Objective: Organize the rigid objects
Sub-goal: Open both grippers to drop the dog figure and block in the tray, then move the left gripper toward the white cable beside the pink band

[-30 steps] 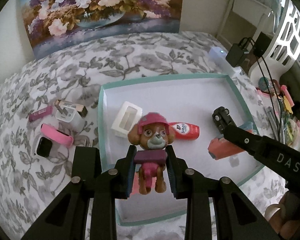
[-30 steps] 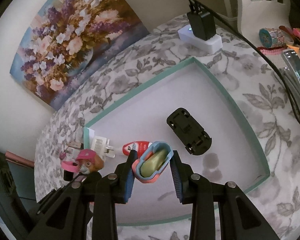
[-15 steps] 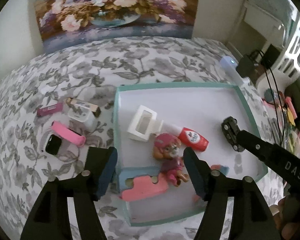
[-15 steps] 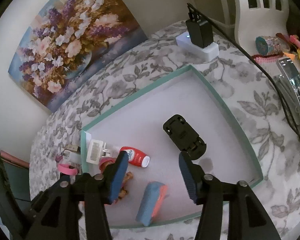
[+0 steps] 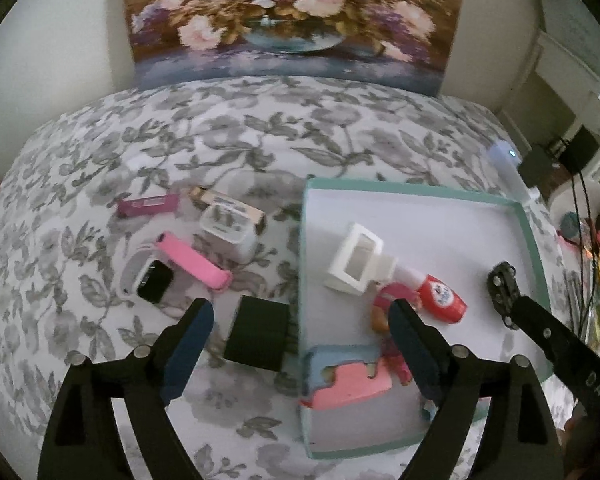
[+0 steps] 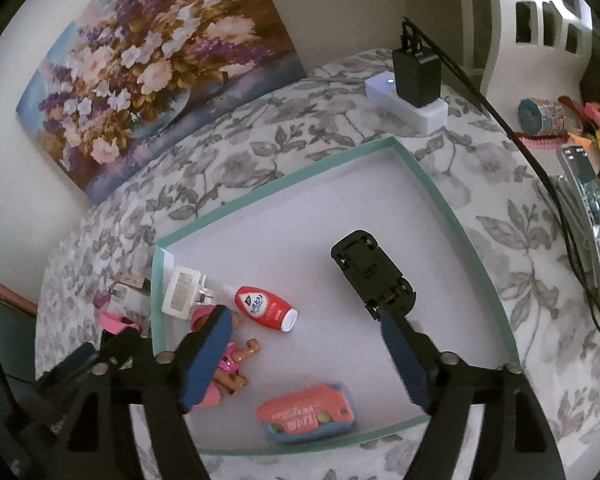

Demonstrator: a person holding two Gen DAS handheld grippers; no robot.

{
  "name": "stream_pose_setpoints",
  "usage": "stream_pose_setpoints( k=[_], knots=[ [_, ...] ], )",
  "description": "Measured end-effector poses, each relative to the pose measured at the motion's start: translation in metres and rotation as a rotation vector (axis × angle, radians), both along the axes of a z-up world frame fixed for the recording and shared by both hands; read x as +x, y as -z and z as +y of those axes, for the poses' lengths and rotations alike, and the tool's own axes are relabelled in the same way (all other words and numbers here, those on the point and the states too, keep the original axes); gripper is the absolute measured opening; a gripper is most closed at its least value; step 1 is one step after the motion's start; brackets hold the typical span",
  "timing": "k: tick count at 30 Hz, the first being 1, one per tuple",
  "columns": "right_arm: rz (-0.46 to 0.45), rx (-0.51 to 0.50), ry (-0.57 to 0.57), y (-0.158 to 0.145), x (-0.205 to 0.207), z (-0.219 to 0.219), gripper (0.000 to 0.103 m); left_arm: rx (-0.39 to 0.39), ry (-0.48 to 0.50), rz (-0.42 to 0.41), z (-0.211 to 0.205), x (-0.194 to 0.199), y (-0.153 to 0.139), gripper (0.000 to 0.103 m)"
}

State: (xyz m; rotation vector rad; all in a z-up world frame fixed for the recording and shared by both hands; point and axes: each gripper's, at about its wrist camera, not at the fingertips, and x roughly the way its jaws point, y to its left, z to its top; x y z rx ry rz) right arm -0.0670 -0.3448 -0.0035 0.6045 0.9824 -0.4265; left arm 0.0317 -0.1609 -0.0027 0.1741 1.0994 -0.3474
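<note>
A shallow teal-rimmed tray lies on the flowered cloth. In it lie a pink toy pup, a red bottle, a white box, a black toy car and a coral-and-blue case. My left gripper is open and empty above the tray's left rim. My right gripper is open and empty above the tray's near part. Left of the tray lie a black block, a pink-strapped watch, a white charger and a purple stick.
A flower painting leans on the wall behind. A white power strip with a black adapter sits beyond the tray's far corner, its cable running right. Small colourful items crowd the right edge.
Both grippers opened and pulled back upward. The left one let go of the toy pup and the right one let go of the coral case; both now lie in the tray. The left view swung left.
</note>
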Motion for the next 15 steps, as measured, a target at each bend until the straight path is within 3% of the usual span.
stream_pose_setpoints(
  k=[3,6,15],
  knots=[
    [0.007,-0.019,-0.013,0.0,0.002,0.003,0.092,0.013,-0.033,-0.021,0.009,0.003,-0.001,0.098],
    [0.02,-0.049,-0.025,0.0,0.004,0.007,0.103,0.024,-0.07,-0.03,0.02,0.007,0.0,0.099],
    [0.047,-0.095,-0.07,0.0,0.012,0.018,0.103,0.074,-0.138,-0.006,0.048,0.017,0.007,0.099]
  ],
)
